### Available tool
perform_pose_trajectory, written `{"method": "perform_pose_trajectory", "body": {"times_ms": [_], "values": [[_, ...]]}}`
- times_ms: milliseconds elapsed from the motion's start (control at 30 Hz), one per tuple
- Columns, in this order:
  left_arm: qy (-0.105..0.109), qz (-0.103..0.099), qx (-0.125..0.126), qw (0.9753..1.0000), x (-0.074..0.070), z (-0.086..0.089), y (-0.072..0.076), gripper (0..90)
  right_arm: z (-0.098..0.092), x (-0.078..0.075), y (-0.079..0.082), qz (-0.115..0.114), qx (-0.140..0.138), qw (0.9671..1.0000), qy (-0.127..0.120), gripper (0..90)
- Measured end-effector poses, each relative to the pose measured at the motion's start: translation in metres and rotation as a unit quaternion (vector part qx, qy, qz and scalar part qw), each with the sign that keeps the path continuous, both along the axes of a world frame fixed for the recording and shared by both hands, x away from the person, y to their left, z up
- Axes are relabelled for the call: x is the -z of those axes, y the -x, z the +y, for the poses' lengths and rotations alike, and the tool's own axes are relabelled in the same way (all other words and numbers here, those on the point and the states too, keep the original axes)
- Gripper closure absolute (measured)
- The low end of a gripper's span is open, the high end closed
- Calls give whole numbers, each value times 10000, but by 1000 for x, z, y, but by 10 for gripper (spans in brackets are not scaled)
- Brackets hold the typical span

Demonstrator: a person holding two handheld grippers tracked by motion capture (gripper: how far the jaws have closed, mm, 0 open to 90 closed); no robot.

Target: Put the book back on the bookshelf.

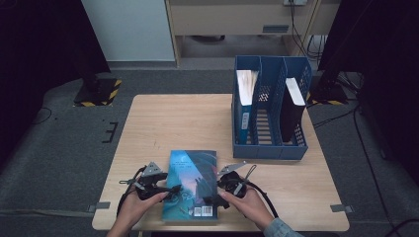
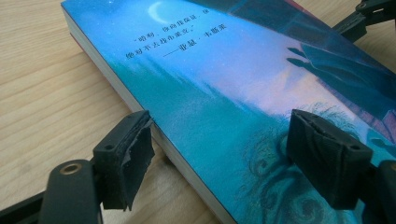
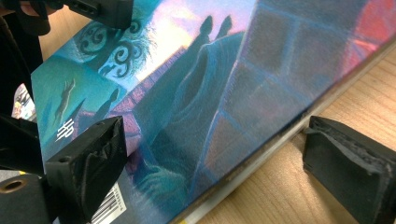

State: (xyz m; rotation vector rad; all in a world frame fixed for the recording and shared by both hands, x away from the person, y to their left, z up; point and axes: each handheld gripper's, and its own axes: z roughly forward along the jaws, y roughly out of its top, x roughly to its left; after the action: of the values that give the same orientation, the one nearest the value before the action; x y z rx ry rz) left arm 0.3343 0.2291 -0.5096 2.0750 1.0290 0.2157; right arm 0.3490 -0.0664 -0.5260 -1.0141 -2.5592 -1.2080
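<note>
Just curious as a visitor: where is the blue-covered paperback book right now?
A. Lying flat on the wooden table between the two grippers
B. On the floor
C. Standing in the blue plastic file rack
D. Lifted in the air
A: the blue-covered paperback book lies flat on the wooden table, with the left gripper and right gripper at its two sides.

Black claw (image 1: pixel 170 190) with grey plate; denim-blue sleeve (image 1: pixel 279 229).

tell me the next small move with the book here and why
Probably close both grippers on the book before lifting. Left gripper and right gripper each straddle a long edge, jaws open, one above the cover, one beside the edge. The book lies flat on the table.
</note>
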Motion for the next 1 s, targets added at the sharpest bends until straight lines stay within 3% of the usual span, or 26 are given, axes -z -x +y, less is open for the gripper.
{"method": "perform_pose_trajectory", "body": {"times_ms": [200, 433, 500, 667, 1000], "values": [[5, 2, 32, 10000, 0, 0, -2, 221, 1, 0, 0, 35, 25, 10000, -7, 61], [-12, -14, 31, 10000, 0, -1, -1, 221, -9, -3, -7, 282, 325, 9989, -206, 246], [-19, 7, 20, 10000, -1, 0, -2, 220, -10, -7, -7, 245, 394, 9986, -244, 268], [9, 78, 19, 10000, -1, 3, -3, 219, -2, -15, -7, -20, 306, 9992, -255, 272], [-94, 78, 64, 9999, -3, 3, -4, 215, 19, -13, -15, 21, 78, 9996, -281, 265]]}}
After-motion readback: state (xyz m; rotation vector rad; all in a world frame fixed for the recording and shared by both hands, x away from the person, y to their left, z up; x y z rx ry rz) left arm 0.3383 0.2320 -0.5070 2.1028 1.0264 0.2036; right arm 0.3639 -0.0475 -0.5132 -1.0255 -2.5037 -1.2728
